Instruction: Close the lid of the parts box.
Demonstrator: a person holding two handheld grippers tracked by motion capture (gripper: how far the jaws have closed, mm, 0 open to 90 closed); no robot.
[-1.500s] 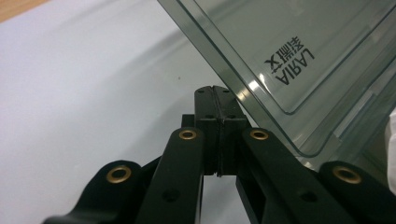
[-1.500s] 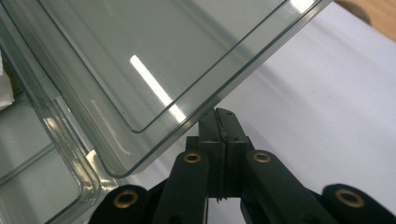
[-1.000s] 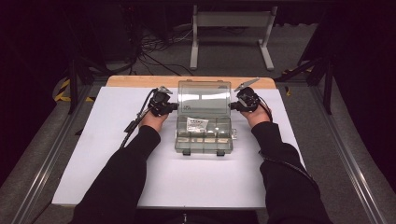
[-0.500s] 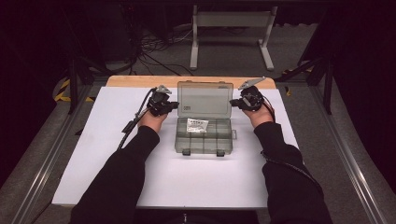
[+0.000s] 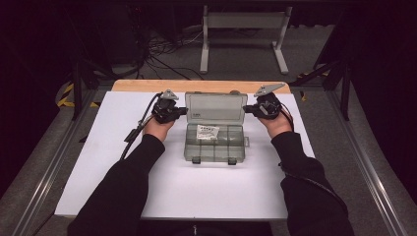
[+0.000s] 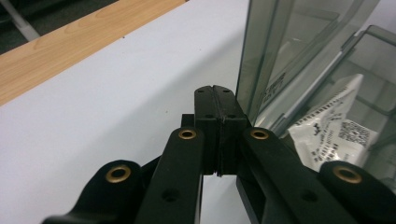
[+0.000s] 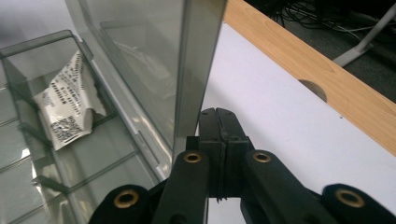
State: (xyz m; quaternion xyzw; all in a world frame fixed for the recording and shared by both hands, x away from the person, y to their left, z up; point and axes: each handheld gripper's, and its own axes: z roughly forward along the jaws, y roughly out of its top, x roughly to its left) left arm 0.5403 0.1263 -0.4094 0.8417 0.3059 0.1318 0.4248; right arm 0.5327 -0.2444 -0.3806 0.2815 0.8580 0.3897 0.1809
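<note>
From above, we cannot read either tool's jaws. Close up, the left tool (image 6: 218,116) and right tool (image 7: 219,135) are pressed closed, empty, flanking the raised lid (image 5: 215,106) of the box (image 5: 215,143) mid-frame on the table (image 5: 98,147); a printed packet (image 7: 70,107) lies inside.

Organizer box (image 5: 215,142): smoky translucent plastic, smooth, glossy; raised lid (image 7: 154,56) same plastic, faint reflections
Packet (image 6: 334,130) inside box: white, crinkled, printed black text, paper or film, cannot tell which
Left claw (image 6: 216,105) and right claw (image 7: 219,126): matt black plastic, faintly grainy, brass-coloured metal rivets
Tabletop (image 5: 113,147): white sheet, matt, smooth; far edge strip (image 5: 147,85) light wood, visible grain, satin
Sleeves (image 5: 123,187): black cloth, matt
</note>
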